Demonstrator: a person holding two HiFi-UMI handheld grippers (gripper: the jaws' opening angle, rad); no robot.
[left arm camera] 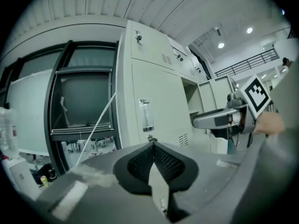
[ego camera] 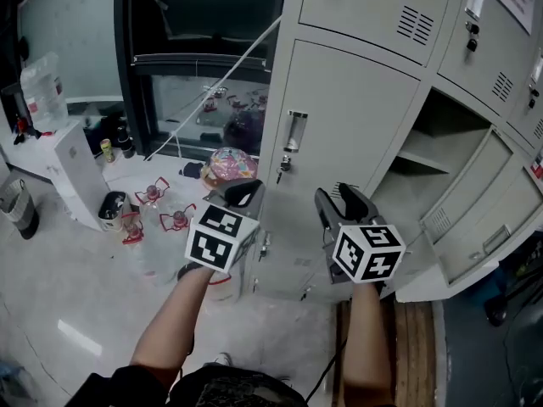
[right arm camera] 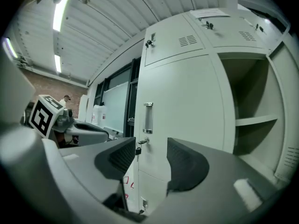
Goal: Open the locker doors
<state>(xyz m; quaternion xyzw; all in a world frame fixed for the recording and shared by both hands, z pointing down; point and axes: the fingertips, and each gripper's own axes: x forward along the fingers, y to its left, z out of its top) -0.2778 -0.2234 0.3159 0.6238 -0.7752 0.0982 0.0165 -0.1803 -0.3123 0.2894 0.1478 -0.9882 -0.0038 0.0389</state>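
Observation:
A tall closed locker door [ego camera: 339, 142] faces me, pale grey, with a metal handle [ego camera: 295, 131] and a key in the lock [ego camera: 284, 164] under it. Both grippers hover in front of its lower half, apart from it. My left gripper [ego camera: 242, 193] is shut with nothing between its pads [left arm camera: 161, 160]; the handle [left arm camera: 145, 115] shows ahead of it. My right gripper [ego camera: 343, 202] stands open and empty, and the handle [right arm camera: 148, 118] and key [right arm camera: 139, 143] lie past the gap between its jaws. The locker to the right stands open, its door [ego camera: 475, 227] swung out.
Upper lockers [ego camera: 373, 7] are closed. Left of the lockers is a dark window [ego camera: 204, 24] with a white cord [ego camera: 212, 91] slanting across it. Bottles [ego camera: 157, 206], a pink bag [ego camera: 229, 164] and a white box [ego camera: 76, 172] crowd the floor at left. A wooden board [ego camera: 416, 346] lies below.

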